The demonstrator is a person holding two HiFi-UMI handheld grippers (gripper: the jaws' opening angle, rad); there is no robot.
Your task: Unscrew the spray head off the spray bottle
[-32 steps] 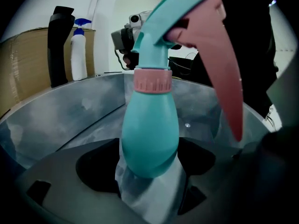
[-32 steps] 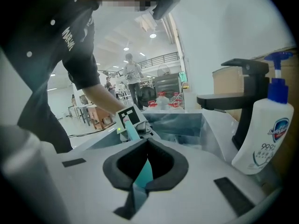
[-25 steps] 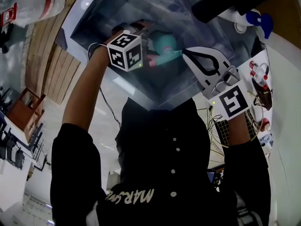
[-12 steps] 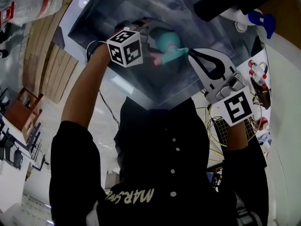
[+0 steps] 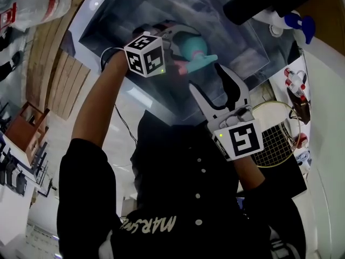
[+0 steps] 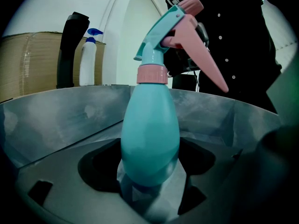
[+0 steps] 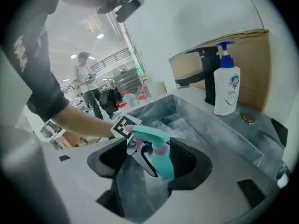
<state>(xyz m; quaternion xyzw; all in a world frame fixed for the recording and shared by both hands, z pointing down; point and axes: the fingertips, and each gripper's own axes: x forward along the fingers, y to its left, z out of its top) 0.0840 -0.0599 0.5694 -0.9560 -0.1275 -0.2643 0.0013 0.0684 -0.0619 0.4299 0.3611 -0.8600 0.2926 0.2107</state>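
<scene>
Spray bottle (image 6: 150, 143) clamped by its body in left gripper (image 5: 177, 41), spray head (image 6: 174, 20) still on; right gripper (image 5: 207, 79) just opened, jaws spread, empty, drawn back short of the head, probably resetting for another turn.

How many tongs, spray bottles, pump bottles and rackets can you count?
Tongs: 2 (left tongs, right tongs)
Spray bottle: 1
Pump bottle: 1
Racket: 1
Total: 5
</scene>
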